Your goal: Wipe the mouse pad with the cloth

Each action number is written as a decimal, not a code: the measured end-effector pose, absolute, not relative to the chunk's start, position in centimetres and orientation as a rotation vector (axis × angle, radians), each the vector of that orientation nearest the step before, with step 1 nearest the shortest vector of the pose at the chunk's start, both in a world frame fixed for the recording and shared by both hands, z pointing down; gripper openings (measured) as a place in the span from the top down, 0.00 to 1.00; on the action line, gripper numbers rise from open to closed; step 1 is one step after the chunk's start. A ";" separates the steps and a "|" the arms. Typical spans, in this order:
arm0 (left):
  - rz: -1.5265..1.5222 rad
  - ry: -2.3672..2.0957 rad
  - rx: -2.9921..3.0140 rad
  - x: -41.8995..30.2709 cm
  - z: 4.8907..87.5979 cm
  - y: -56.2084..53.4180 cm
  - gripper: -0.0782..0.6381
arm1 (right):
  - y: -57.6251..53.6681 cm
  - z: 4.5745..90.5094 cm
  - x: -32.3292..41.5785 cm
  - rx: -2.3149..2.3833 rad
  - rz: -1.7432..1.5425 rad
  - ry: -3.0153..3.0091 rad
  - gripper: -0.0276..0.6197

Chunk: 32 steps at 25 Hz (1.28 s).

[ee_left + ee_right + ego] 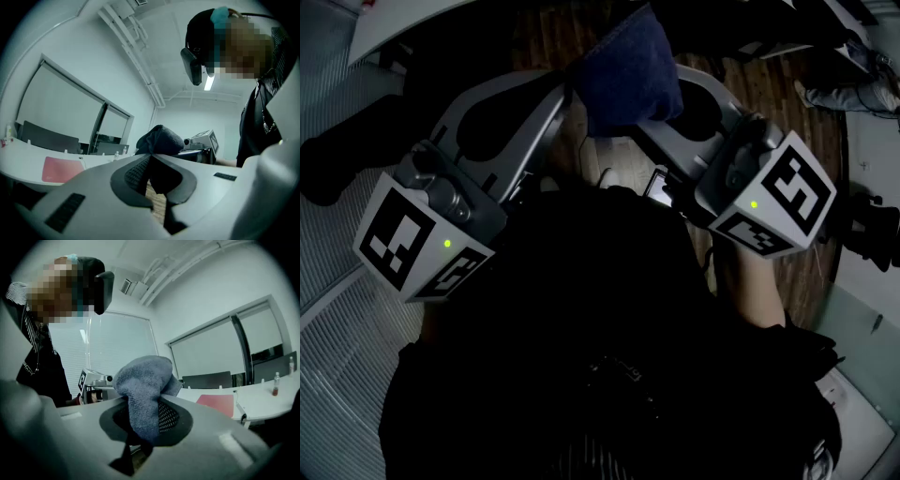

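A dark blue cloth hangs bunched between the tips of both grippers, held up in front of the person's dark torso. My left gripper is shut on its left side, and my right gripper is shut on its right side. In the left gripper view the cloth bulges above the closed jaws of the left gripper. A fold of the cloth drapes down through the right gripper. The red mouse pad lies flat on a white table, away from both grippers; the right gripper view also shows this mouse pad.
Wooden floor lies below the grippers. A white table edge runs along the top left. Someone's shoe stands at the top right. Dark chairs and a small bottle sit by the table.
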<state>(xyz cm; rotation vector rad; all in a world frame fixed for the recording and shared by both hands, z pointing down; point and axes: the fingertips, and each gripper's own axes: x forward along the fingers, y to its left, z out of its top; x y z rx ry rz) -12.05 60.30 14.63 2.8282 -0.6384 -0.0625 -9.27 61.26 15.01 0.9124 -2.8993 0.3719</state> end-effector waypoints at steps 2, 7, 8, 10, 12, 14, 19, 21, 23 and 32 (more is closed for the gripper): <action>-0.062 -0.630 2.830 -12.0 14.7 60.4 0.88 | 61.2 15.0 -9.3 0.927 0.376 -2.899 0.86; -0.110 -0.637 2.854 -12.5 13.4 60.5 0.88 | 61.4 14.5 -9.5 0.924 0.399 -2.906 0.86; -0.107 -0.632 2.860 -12.6 13.1 60.6 0.88 | 61.5 14.2 -9.7 0.913 0.420 -2.917 0.86; -0.126 -0.606 2.856 -13.1 12.2 60.9 0.88 | 61.6 13.3 -10.0 0.907 0.473 -2.941 0.86; -0.195 -0.566 2.830 -14.5 11.8 61.0 0.88 | 61.0 13.6 -10.7 0.937 0.519 -2.934 0.86; -0.261 -0.525 2.803 -16.7 13.0 60.6 0.88 | 59.9 15.8 -12.0 0.985 0.547 -2.899 0.85; -0.216 -0.501 2.822 -18.8 16.7 59.5 0.88 | 58.8 17.8 -13.5 1.027 0.576 -2.903 0.85; -0.210 -0.505 2.822 -18.8 16.8 59.5 0.88 | 59.1 17.7 -13.7 1.018 0.572 -2.900 0.85; -0.214 -0.517 2.826 -18.9 16.8 59.5 0.88 | 59.4 17.5 -13.8 1.006 0.568 -2.897 0.85; -0.086 -0.670 2.855 -18.3 16.6 58.7 0.88 | 57.5 17.1 -13.1 0.896 0.508 -2.892 0.85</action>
